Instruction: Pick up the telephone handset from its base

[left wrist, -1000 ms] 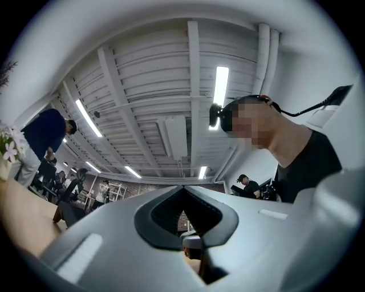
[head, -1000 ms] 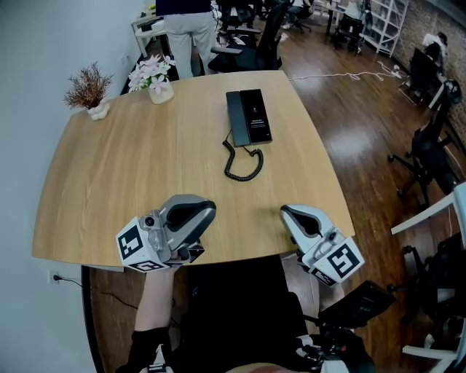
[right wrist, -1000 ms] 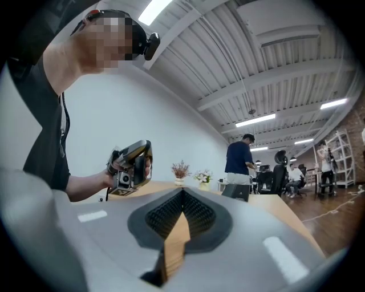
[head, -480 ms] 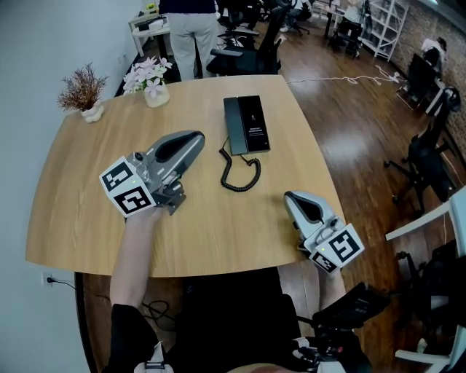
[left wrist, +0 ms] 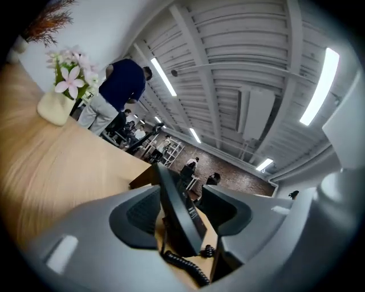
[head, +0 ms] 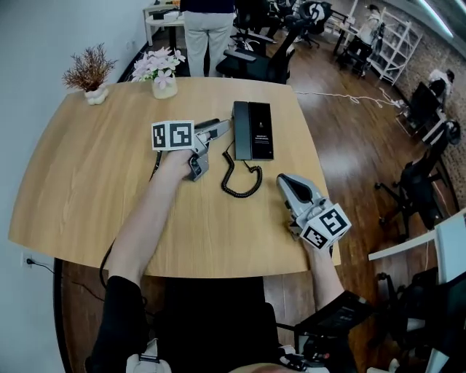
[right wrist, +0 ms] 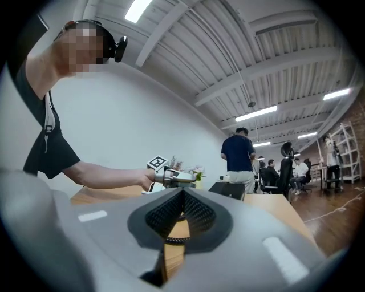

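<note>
The black telephone [head: 253, 130] lies flat near the table's far edge, its handset on the base and its coiled cord [head: 241, 178] trailing toward me. My left gripper [head: 227, 129] points level at the phone's left side, fingertips right at its edge. In the left gripper view the jaws are opening, and the phone's [left wrist: 178, 219] edge stands between the pads, which do not press on it; the cord [left wrist: 185, 266] curls below. My right gripper [head: 283, 181] hovers to the right of the cord, shut and holding nothing. In the right gripper view [right wrist: 181, 197] its pads meet.
A vase of pink flowers [head: 163, 72] and a dried plant [head: 89, 76] stand at the wooden table's [head: 80, 182] far left. A person [head: 204, 22] stands beyond the far edge, among office chairs [head: 262, 51]. The table's right edge runs close to my right gripper.
My left gripper travelled from the table's near edge up to the phone's left side, rolled over, and its jaws came apart. The right gripper moved a little forward toward the cord.
</note>
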The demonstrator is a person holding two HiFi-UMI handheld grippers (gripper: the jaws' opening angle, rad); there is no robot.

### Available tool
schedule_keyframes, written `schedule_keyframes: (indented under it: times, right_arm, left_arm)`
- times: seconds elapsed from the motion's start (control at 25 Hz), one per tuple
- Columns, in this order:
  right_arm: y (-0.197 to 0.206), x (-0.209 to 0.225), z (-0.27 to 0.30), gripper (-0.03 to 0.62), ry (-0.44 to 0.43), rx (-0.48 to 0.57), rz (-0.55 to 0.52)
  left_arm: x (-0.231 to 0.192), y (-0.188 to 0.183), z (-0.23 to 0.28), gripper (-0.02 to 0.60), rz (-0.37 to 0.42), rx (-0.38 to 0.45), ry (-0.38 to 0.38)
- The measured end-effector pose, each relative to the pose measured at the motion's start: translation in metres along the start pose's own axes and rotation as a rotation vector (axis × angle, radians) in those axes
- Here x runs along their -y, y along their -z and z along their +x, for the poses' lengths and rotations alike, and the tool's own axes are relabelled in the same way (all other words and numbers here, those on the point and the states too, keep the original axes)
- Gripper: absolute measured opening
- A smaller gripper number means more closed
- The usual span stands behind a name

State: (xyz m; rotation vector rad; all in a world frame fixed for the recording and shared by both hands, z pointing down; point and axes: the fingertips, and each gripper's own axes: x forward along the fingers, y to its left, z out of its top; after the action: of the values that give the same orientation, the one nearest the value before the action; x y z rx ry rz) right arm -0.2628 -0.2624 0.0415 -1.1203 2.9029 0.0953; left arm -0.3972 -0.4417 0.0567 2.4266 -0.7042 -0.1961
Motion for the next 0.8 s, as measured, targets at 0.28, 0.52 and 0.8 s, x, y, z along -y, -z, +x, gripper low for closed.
schedule_keyframes:
  times: [0.28,0.52,0.8]
  right_arm:
    - [0.002,0.009,-0.005,0.003,0.022,0.008,0.044]
    - [0.005,0.012,-0.002,0.003,0.021,-0.011,0.048]
    - [0.005,0.01,-0.002,0.003,0.016,-0.013,0.045]
  left_arm:
    - [-0.021,0.013,0.043,0.215,-0.031,-0.067,-0.051]
    - [-0.03,0.014,0.057,0.215,-0.015,-0.104,-0.096]
    - [-0.034,0.022,0.063,0.181,-0.045,-0.192,-0.107]
